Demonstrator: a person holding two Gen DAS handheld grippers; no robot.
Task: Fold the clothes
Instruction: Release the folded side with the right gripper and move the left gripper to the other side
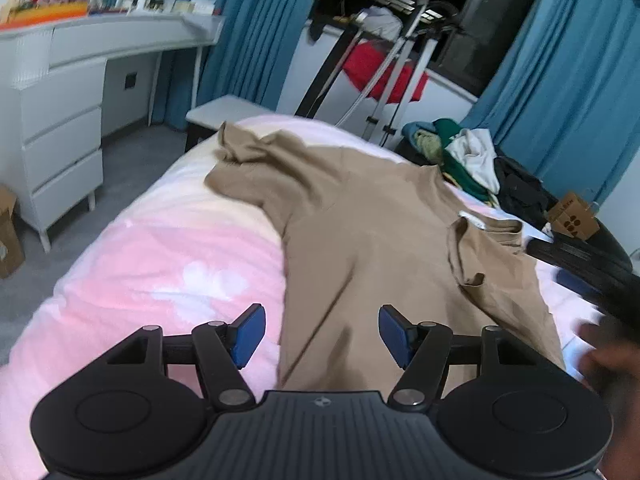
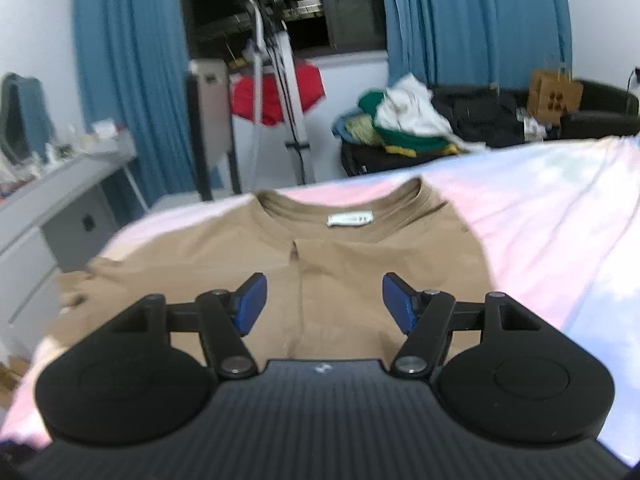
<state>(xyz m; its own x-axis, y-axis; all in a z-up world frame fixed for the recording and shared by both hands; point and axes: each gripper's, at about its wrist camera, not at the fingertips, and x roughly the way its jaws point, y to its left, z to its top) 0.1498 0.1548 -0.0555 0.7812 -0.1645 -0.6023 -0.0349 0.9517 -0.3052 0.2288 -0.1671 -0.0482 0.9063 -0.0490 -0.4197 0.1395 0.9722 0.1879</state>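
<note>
A tan T-shirt (image 1: 360, 216) lies spread on the pink bed cover (image 1: 168, 248). One sleeve is folded in over the body near the collar. My left gripper (image 1: 322, 334) is open and empty, just above the shirt's near edge. In the right wrist view the same shirt (image 2: 360, 264) lies with its collar and white label (image 2: 350, 218) facing away. My right gripper (image 2: 323, 304) is open and empty, hovering over the shirt's body. The right gripper also shows as a dark blur at the right edge of the left wrist view (image 1: 592, 264).
A white dresser with drawers (image 1: 60, 152) stands left of the bed. A pile of clothes (image 2: 404, 120) sits on a dark sofa beyond the bed, beside a cardboard box (image 2: 554, 94). A drying rack with red cloth (image 1: 384, 72) stands by blue curtains.
</note>
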